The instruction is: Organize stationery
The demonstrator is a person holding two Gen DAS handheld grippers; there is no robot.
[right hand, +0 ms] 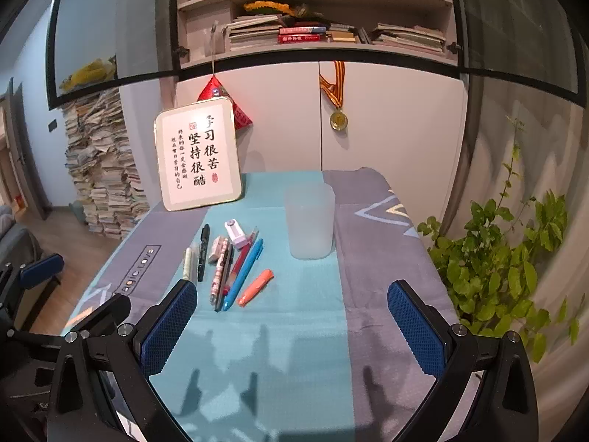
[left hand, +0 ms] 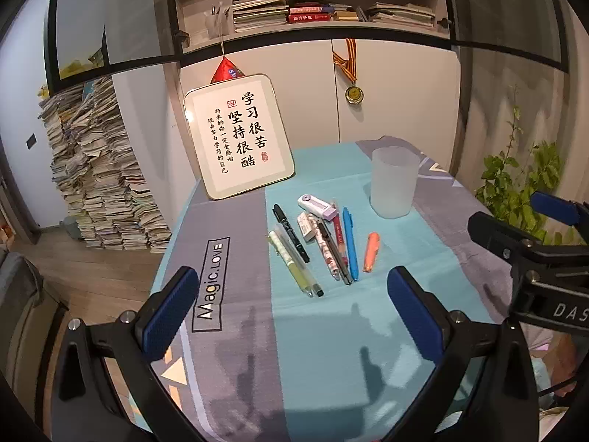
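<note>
Left wrist view, left claw (left hand: 291, 305) spread wide, empty; right claw (right hand: 292, 322) likewise; frosted translucent plastic cup (left hand: 393, 187) upright beside scattered pens (left hand: 320, 246) on desk (left hand: 313, 350)

Tablecloth (left hand: 235, 221) carried a boxed label (left hand: 212, 284) reading "Magic.LOVE", just ahead of the left jaws' near finger. Framed plaque (left hand: 239, 136), far beyond the jaws, read 学习很苦 坚持很酷 (smaller columns too fine to trust). The right gripper (left hand: 545, 258) body showed "DAS", cut off at frame edge.
</note>
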